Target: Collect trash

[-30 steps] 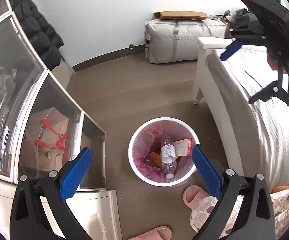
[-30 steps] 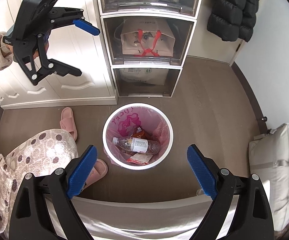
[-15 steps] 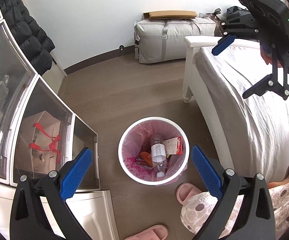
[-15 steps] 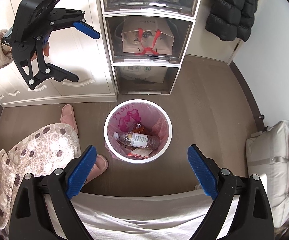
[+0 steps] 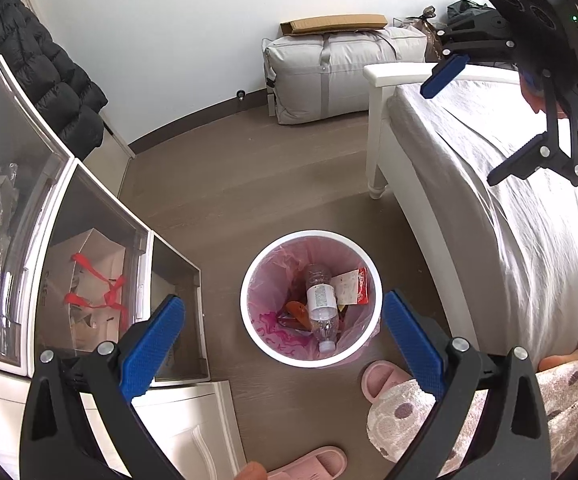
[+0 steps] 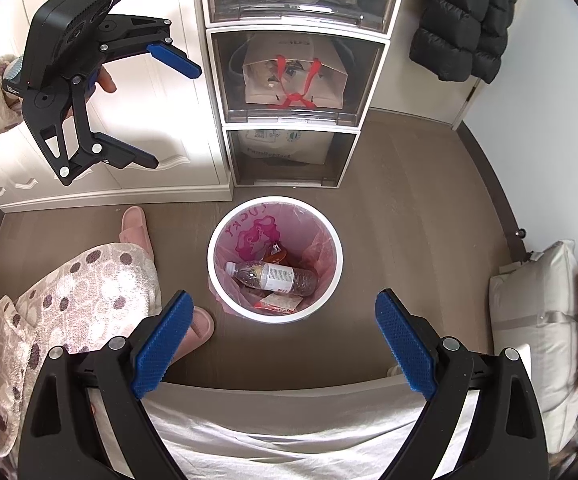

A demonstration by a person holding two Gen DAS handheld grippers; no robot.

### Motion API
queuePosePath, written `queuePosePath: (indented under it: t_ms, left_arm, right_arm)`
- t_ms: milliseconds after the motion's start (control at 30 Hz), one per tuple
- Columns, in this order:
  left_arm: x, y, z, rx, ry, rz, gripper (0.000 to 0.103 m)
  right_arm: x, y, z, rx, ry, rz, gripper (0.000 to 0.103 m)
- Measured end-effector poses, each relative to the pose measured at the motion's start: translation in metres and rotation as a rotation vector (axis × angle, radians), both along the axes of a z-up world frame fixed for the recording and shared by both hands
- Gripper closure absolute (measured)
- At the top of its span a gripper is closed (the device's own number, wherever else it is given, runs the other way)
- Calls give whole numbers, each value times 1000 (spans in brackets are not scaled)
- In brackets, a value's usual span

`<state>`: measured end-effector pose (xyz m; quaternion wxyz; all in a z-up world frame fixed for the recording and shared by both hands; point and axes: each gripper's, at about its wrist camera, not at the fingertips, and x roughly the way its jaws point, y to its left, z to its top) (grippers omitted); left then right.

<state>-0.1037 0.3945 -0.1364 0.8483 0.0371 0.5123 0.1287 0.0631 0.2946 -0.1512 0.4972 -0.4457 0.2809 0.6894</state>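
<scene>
A white trash bin [image 5: 249, 280] with a pink liner stands on the brown floor; it also shows in the right wrist view [image 6: 335, 240]. Inside lie a clear plastic bottle [image 5: 321, 302], a red-and-white wrapper [image 5: 353, 289] and an orange piece [image 5: 297, 310]. The bottle [image 6: 273, 276] lies on its side in the right wrist view. My left gripper [image 5: 283, 334] is open and empty, high above the bin. My right gripper [image 6: 281, 338] is open and empty, held above the bed edge. Each gripper shows in the other's view: the right [image 5: 469, 116], the left [image 6: 169, 112].
A white drawer tower [image 6: 297, 92] with a paper bag stands beside the bin. A white bed [image 5: 509, 200] is on the other side. Pink slippers [image 5: 381, 376] and the person's spotted robe [image 6: 69, 300] are near the bin. A grey storage bag [image 5: 329, 72] lies by the wall.
Both grippers have risen and pulled back from the bin, which looks smaller now. Both stayed open and empty.
</scene>
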Motion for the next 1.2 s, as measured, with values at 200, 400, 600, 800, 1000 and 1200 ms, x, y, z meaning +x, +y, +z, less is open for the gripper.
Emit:
queuePosePath:
  t_ms: [200, 400, 600, 800, 1000, 1200]
  left_arm:
    - [1, 1, -1, -37, -8, -2, 5]
    - [3, -5, -2, 1, -10, -14, 5]
    - [4, -12, -3, 38, -26, -27, 5]
    - [5, -10, -1, 68, -49, -19, 5]
    - [8, -9, -2, 50, -34, -25, 5]
    - [10, -9, -8, 45, -20, -32, 5]
  right_arm:
    - [1, -3, 0, -3, -1, 6, 13]
    - [1, -5, 0, 0, -1, 5, 13]
    - [3, -7, -1, -4, -6, 7, 13]
    - [3, -7, -3, -10, -1, 8, 13]
    - [4, -7, -6, -14, 1, 10, 13]
    - [5, -8, -6, -15, -5, 8, 13]
